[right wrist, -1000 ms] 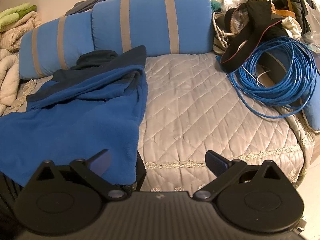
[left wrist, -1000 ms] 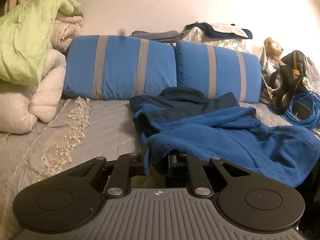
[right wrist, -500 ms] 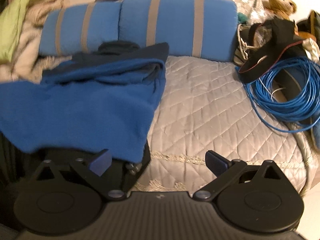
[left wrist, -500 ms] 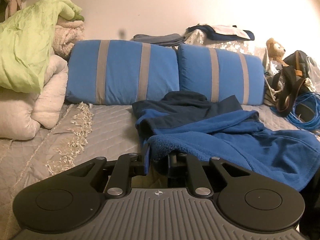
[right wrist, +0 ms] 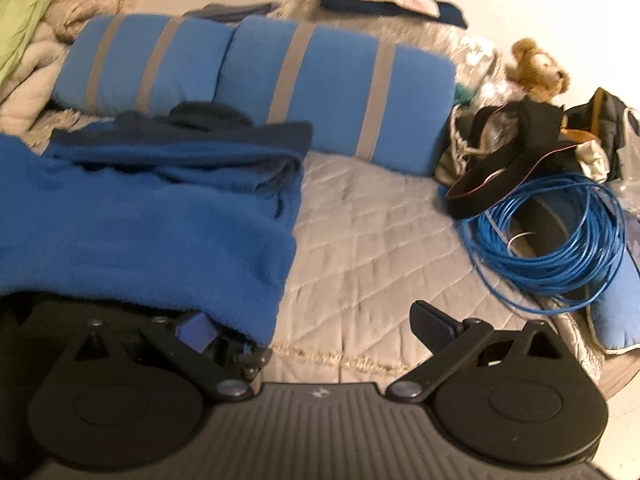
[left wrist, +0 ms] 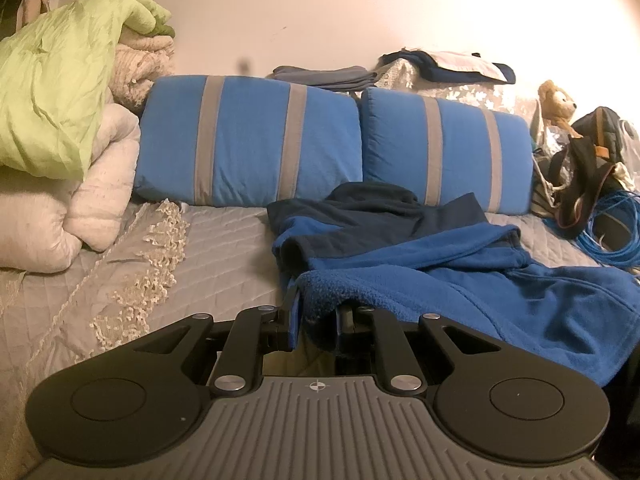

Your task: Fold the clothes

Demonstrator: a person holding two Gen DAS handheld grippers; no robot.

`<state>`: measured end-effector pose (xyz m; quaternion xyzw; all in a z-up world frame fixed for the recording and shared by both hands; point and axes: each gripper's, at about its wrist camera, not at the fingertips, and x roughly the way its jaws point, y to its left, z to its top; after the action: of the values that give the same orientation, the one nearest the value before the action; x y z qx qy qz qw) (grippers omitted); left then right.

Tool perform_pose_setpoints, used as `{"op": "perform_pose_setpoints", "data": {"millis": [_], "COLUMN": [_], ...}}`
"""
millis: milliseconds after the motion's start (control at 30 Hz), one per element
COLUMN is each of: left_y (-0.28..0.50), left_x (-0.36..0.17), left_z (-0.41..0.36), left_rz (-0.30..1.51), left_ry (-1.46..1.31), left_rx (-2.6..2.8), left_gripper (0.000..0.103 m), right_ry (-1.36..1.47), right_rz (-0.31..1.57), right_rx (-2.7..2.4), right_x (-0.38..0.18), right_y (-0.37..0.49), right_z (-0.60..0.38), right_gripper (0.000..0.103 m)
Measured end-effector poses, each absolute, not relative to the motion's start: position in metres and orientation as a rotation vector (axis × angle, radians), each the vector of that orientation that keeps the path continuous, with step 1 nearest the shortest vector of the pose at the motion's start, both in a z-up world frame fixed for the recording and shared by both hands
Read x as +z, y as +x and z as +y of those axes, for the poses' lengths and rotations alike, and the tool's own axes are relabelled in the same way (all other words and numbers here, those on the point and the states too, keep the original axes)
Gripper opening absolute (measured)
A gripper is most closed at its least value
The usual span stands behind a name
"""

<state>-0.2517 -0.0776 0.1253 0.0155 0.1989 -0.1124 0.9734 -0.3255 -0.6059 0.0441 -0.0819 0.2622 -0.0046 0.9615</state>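
Your left gripper [left wrist: 316,320] is clamped on the near hem of the fleece [left wrist: 460,280], right at its left corner; the fabric bunches between the fingers and drapes over them. Your right gripper [right wrist: 308,324] holds nothing: its jaws stand wide apart, with bare quilt [right wrist: 372,240] between them.

The fleece lies on the bed in front of you, blue body toward you and dark collar end toward the pillows [left wrist: 248,140], so its long axis runs away from you, from the bed edge to the pillows. Its near hem runs across, from your left grip toward the right.

What matters for the next move is in the right wrist view: the free right corner of that hem sits just left of the gripper's centre, lying over the left finger [right wrist: 196,330] and not between the two. The right finger [right wrist: 434,322] is well clear of the cloth. I judge you need to shift the right gripper leftward so the corner falls between the fingers before you close. The cable coil [right wrist: 552,240] lies to the right, apart from the fleece.
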Motion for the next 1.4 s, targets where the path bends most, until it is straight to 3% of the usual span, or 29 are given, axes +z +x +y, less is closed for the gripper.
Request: {"op": "perform_pose_setpoints", "data": {"millis": [200,467,567,633,800,967,1100,1267,1400], "left_y": [-0.251,-0.251,-0.251,-0.251,-0.252,-0.252,-0.251,-0.251,-0.251], "left_x": [0.125,0.124,0.124,0.124,0.124,0.123,0.122,0.122,0.123], "left_z": [-0.077,-0.076,-0.076,-0.075,-0.075,-0.075,-0.075,-0.073,-0.074], "left_rz": [0.404,0.405,0.405,0.404,0.403,0.403,0.409,0.41,0.412], "left_ry": [0.026,0.019,0.015,0.014,0.012,0.011,0.009,0.013,0.031], "left_rx": [-0.228,-0.228,-0.229,-0.23,-0.229,-0.228,-0.225,-0.227,-0.227], "left_gripper": [0.016,0.016,0.016,0.016,0.016,0.016,0.016,0.016,0.016], "right_ry": [-0.07,-0.255,-0.308,-0.342,-0.377,-0.351,-0.302,-0.342,-0.392], "right_rz": [0.472,0.474,0.472,0.477,0.492,0.508,0.517,0.515,0.515], "right_rx": [-0.027,0.01,0.028,0.04,0.07,0.06,0.052,0.048,0.037], "right_x": [0.054,0.049,0.048,0.048,0.046,0.047,0.049,0.053,0.055], "right_y": [-0.328,-0.32,-0.318,-0.316,-0.318,-0.32,-0.321,-0.322,-0.322], "right_z": [-0.619,-0.594,-0.584,-0.577,-0.566,-0.572,-0.578,-0.574,-0.57], "right_gripper": [0.101,0.094,0.082,0.068,0.049,0.042,0.023,0.022,0.013]}}
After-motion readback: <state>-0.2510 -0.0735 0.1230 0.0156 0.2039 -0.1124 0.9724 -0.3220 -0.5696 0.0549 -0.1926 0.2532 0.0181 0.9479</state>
